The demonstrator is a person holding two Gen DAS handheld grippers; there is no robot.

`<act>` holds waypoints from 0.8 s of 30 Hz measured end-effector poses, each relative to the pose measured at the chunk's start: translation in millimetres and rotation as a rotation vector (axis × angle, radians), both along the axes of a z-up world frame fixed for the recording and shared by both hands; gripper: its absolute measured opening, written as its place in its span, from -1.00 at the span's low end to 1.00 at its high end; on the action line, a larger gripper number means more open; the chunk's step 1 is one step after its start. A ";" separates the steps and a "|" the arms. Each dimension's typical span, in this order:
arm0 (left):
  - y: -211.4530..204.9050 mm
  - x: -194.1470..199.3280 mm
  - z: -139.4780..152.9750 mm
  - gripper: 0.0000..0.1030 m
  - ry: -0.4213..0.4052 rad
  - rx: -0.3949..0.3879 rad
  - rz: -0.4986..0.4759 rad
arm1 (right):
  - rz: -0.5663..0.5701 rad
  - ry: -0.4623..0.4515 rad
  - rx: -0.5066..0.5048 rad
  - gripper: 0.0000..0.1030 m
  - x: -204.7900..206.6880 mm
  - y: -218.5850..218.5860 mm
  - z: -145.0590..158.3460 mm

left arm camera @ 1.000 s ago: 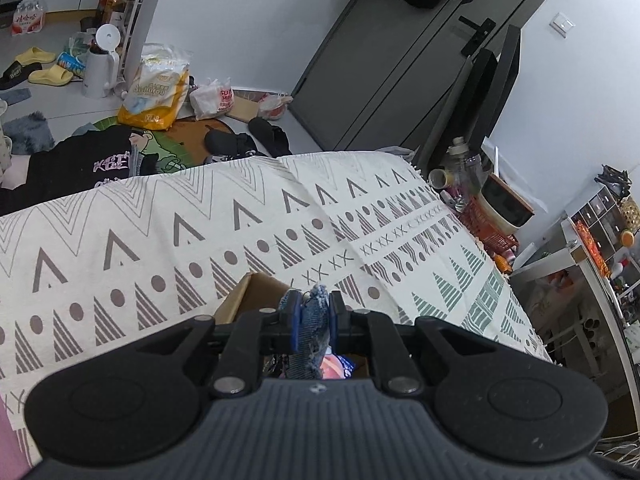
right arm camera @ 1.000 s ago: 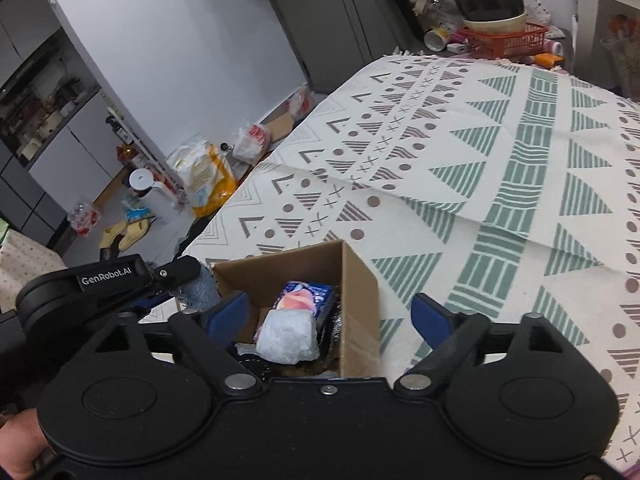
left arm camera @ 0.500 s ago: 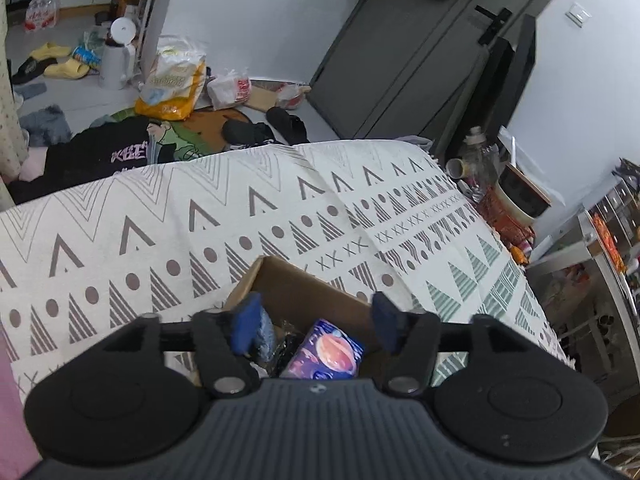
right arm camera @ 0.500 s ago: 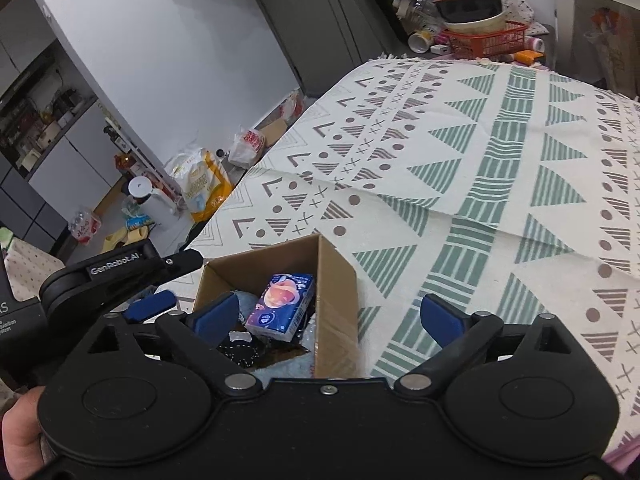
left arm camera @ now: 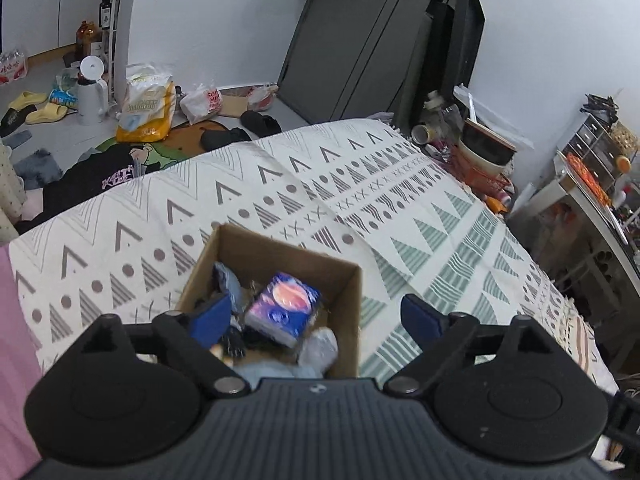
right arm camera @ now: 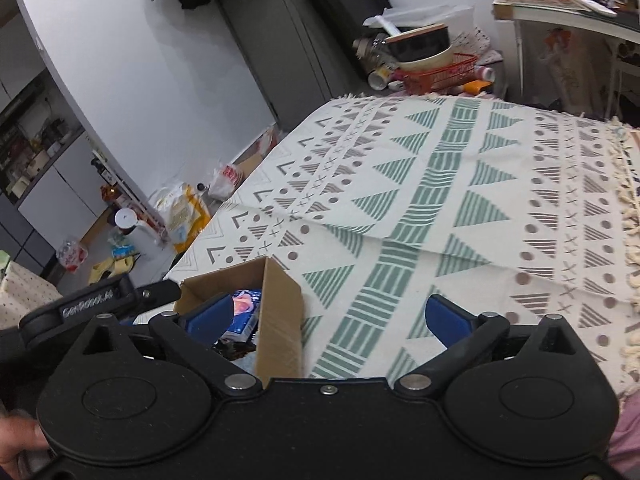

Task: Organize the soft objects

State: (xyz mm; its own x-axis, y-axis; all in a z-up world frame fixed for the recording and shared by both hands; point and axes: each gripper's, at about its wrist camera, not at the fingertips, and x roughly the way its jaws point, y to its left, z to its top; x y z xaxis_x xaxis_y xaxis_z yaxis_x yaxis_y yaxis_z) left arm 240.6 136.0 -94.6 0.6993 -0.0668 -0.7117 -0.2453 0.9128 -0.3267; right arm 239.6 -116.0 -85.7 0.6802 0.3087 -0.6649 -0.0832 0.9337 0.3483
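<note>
Showing late progress: soft items are seen gathered in the cardboard box on the patterned bedspread; left claw and right claw are held apart, empty; nothing loose is seen left.

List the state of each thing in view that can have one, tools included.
Left tool: open, empty, above the box.
Right tool: open, empty.
Cardboard box: open-topped, upright on the patterned cloth, partly filled.
Purple packet: lying tilted on top inside the box.
Blue-grey soft item: inside the box, against its left wall.
</note>
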 end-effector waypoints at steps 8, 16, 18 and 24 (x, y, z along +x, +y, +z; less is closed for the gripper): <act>-17.7 -37.0 30.0 0.99 -0.012 0.060 0.015 | -0.020 -0.037 0.018 1.00 -25.9 -29.7 16.1; -38.2 -73.5 60.4 0.99 -0.028 0.118 -0.003 | -0.014 -0.054 0.029 1.00 -50.4 -47.0 32.0; -42.3 -82.3 66.1 0.99 -0.029 0.133 -0.002 | -0.010 -0.055 0.031 1.00 -55.9 -50.4 36.6; -53.6 -109.8 84.1 0.99 -0.043 0.170 0.001 | 0.001 -0.077 0.026 1.00 -74.3 -59.5 54.7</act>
State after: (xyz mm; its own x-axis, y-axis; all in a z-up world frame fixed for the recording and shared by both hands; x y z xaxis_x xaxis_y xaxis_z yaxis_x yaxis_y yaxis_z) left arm 130.8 82.4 -10.5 0.7292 0.0523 -0.6823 -0.2352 0.9555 -0.1781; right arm 165.3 -175.5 -31.0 0.7286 0.3259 -0.6025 -0.1118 0.9244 0.3648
